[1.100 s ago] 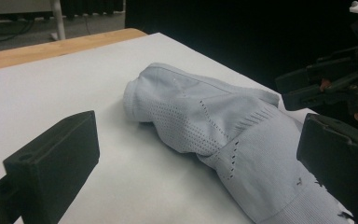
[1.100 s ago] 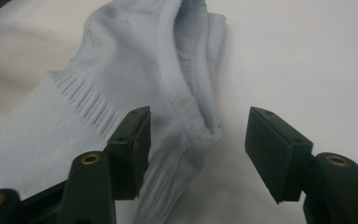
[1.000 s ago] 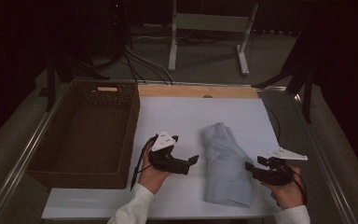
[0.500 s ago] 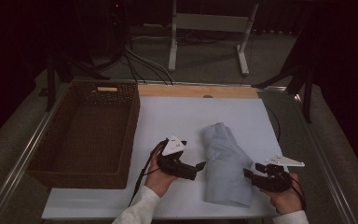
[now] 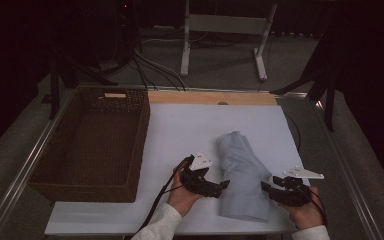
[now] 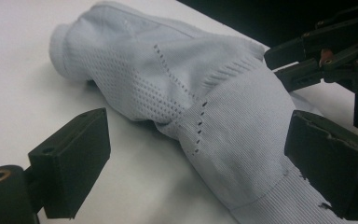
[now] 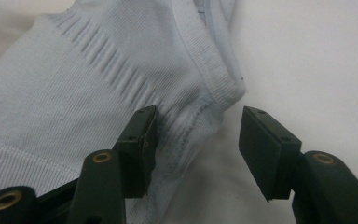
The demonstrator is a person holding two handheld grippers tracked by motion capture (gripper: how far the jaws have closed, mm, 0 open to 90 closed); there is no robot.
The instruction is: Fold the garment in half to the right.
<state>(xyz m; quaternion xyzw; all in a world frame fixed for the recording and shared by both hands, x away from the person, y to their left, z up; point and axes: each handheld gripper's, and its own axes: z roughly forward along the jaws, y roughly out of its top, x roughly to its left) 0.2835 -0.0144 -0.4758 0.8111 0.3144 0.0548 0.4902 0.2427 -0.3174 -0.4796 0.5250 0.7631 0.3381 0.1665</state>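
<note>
My left gripper [image 5: 225,185] and right gripper [image 5: 265,186], both closing yet gripping nothing, straddle the pale grey knitted garment [image 5: 241,175], whose near hem the bench's front edge cuts off

At the lower centre of the high view a pale knitted cloth garment [image 5: 242,175] is showing ribbed bands and a perforated mesh panel, matt and soft. It is lying on a smooth matt white table [image 5: 190,130] edged with bare wood. At left, a rough woven wicker basket [image 5: 92,145] is looking dark brown.
</note>
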